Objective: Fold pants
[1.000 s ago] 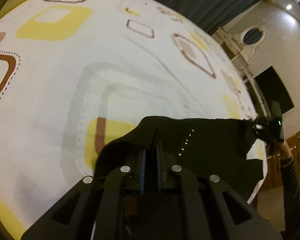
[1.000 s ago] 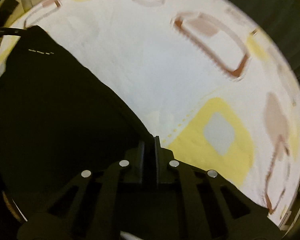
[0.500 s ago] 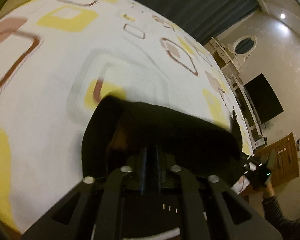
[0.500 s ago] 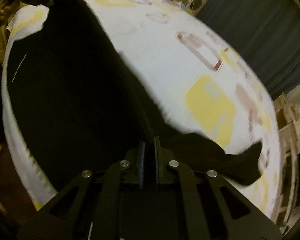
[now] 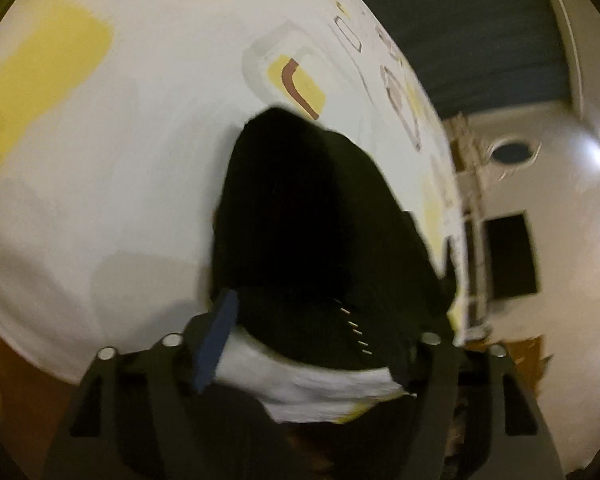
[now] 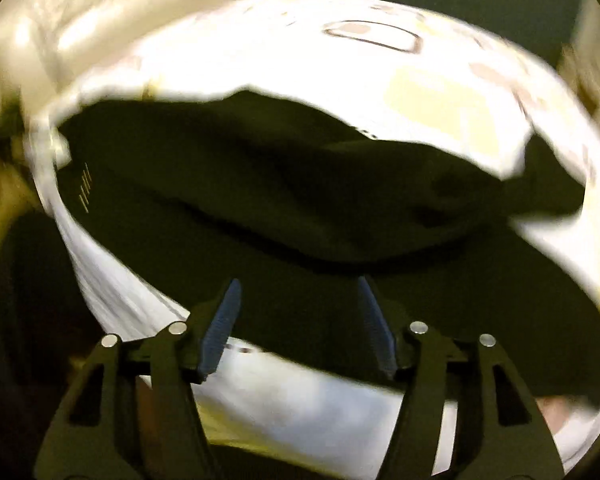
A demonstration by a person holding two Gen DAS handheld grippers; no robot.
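Both tongs stand with their jaws apart, having just been opening, and neither presses on cloth. On the left gripper (image 5: 320, 320) only the blue ribbed pad at 8 o'clock shows plainly; its partner at 4 o'clock is lost against dark fabric. The right gripper (image 6: 298, 320) shows both blue pads, splayed in a V at 6 o'clock of its own view, with dark cloth seen in the gap beyond them.

Black pants (image 5: 312, 220) lie in a folded heap on a white bedsheet (image 5: 120, 180) printed with yellow blocks and brown and grey rounded outlines. In the left view the heap runs from 12 o'clock of centre down to the jaws, rounded at its far end, with a short row of pale stitches near 5 o'clock. In the right view the same pants (image 6: 280, 200) spread across the middle from 9 to 3 o'clock, one layer doubled over another along a soft ridge, and the pale stitches sit at 9 o'clock.

Both views are smeared by blur. The fabric is so dark that seams, waistband and leg ends cannot be told apart. At 3 o'clock in the right view a flap of sheet lies over part of the cloth. Whether the left jaws touch the fabric cannot be told.

Against the left tongs, the near edge of the heap lies between the fingers, above the bed's edge. Against the right tongs, the cloth begins just ahead of the pad tips and extends away toward 12 o'clock.
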